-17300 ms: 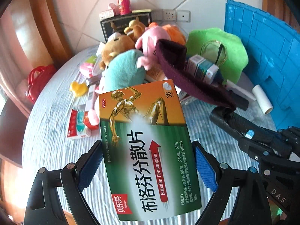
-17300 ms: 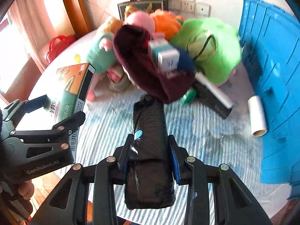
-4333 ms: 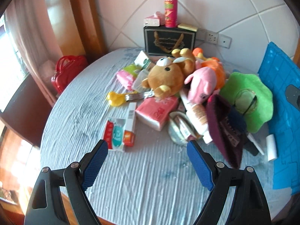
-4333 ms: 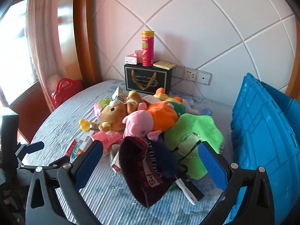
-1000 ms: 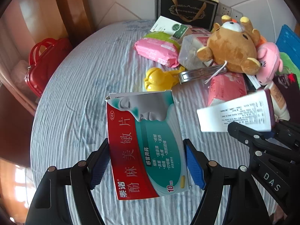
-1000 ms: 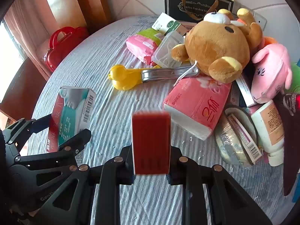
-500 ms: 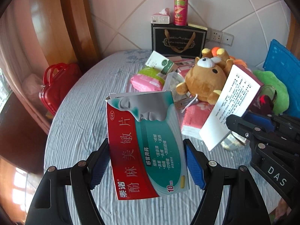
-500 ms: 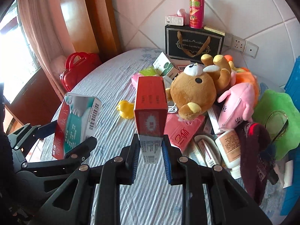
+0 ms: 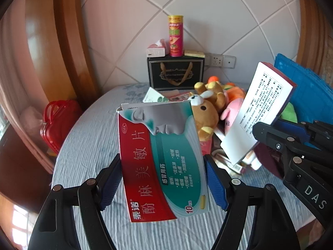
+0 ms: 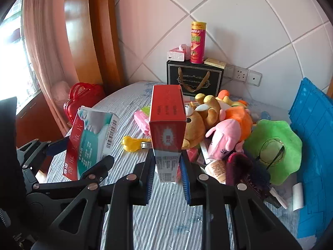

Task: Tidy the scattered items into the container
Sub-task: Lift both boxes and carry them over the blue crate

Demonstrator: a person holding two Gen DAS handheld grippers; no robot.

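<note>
My left gripper (image 9: 162,184) is shut on a red and teal medicine box (image 9: 162,160) and holds it up above the table; the box also shows in the right wrist view (image 10: 89,143). My right gripper (image 10: 167,177) is shut on a red and white box (image 10: 167,129), held upright above the table; its white printed side shows in the left wrist view (image 9: 258,112). The blue container (image 10: 312,125) stands at the right, also seen in the left wrist view (image 9: 306,83). Both held boxes are left of it.
A pile lies on the round table (image 10: 166,218): a brown bear (image 10: 197,123), a pink plush (image 10: 226,139), a green plush (image 10: 274,148), a dark red cap (image 10: 241,168), yellow tongs (image 10: 133,141). A black gift bag (image 10: 193,79) stands at the wall. A red case (image 10: 83,98) sits at the left.
Both grippers have risen and tilted up with their boxes held; the table and pile now sit lower and farther in both views.
</note>
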